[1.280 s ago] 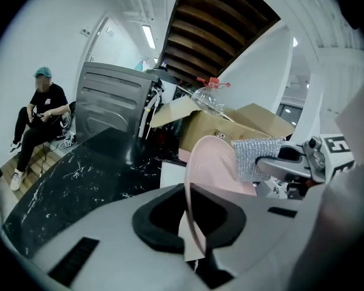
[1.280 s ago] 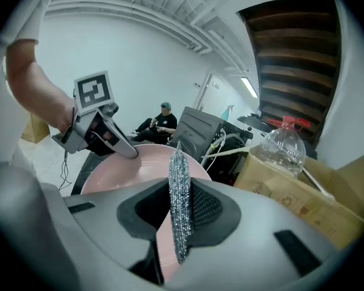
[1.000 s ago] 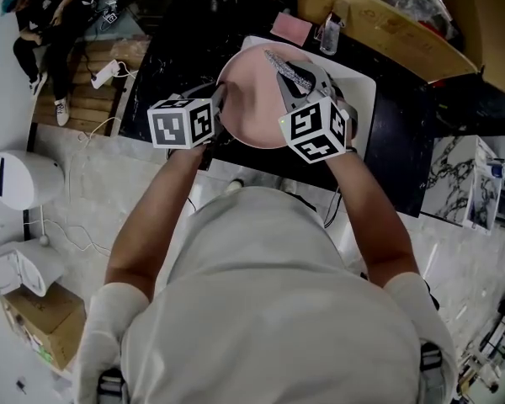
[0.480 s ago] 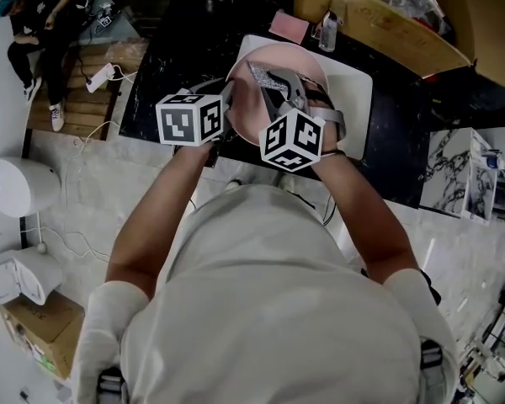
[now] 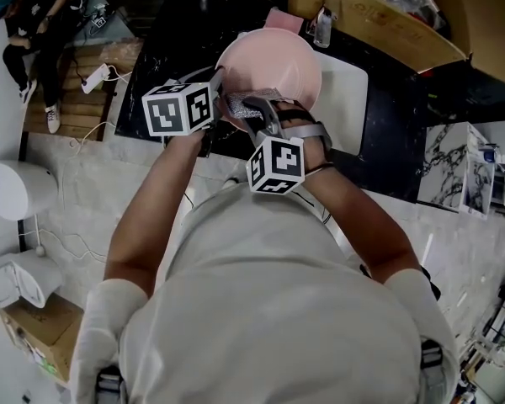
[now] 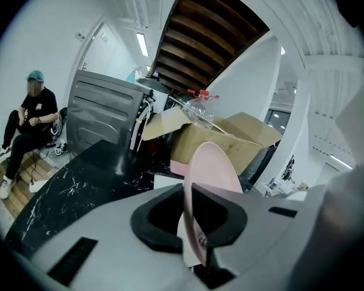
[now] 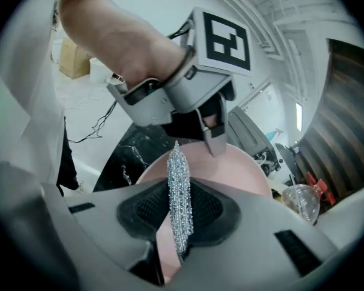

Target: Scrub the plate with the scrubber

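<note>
The pink plate [image 5: 273, 57] is held tilted above the black marble counter [image 5: 164, 57], probably so that its face meets the scrubbing hand. The left gripper [image 6: 194, 220], forearm stretched forward, pinches the near rim; its narrow jaws have just been opening a little. The right gripper [image 7: 179, 223], wrist turned inward, clamps the steel mesh scrubber [image 7: 177, 180] at the plate's near part.
</note>
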A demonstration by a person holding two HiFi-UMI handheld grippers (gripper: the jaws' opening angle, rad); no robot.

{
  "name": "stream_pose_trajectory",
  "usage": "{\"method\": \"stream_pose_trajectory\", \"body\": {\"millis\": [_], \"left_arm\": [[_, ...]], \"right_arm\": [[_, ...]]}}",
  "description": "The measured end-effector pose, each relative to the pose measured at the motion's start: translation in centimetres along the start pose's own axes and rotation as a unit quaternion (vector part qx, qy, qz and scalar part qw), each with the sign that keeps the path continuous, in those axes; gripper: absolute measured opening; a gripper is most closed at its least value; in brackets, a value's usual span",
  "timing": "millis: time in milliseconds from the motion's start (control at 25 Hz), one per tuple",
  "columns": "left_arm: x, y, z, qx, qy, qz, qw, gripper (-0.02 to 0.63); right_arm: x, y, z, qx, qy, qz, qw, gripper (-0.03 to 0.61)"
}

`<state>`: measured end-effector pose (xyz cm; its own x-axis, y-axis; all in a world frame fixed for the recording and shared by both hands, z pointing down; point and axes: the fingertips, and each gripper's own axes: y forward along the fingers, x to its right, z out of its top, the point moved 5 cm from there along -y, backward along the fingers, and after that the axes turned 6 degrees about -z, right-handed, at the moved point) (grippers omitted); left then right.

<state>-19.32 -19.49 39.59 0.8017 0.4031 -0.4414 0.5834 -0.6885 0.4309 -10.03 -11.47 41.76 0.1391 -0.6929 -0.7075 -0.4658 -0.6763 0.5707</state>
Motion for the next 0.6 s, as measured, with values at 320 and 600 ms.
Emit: {"method": "stream_pose_trajectory", "body": {"millis": [320,600], "left_arm": [[-0.3,0.1,0.2,0.009,0.000,0.014,0.9999,0.021],[1.0,0.6,-0.4,0.004,0.009,0.011,0.9999,0.015]], "right_arm": [[1.4,-1.7,-0.8,0.005,-0.012,0.002,1.000,0.077],[8.1,-2.1,-2.8,-0.017,0.013,-0.089,0.996,0.077]]}}
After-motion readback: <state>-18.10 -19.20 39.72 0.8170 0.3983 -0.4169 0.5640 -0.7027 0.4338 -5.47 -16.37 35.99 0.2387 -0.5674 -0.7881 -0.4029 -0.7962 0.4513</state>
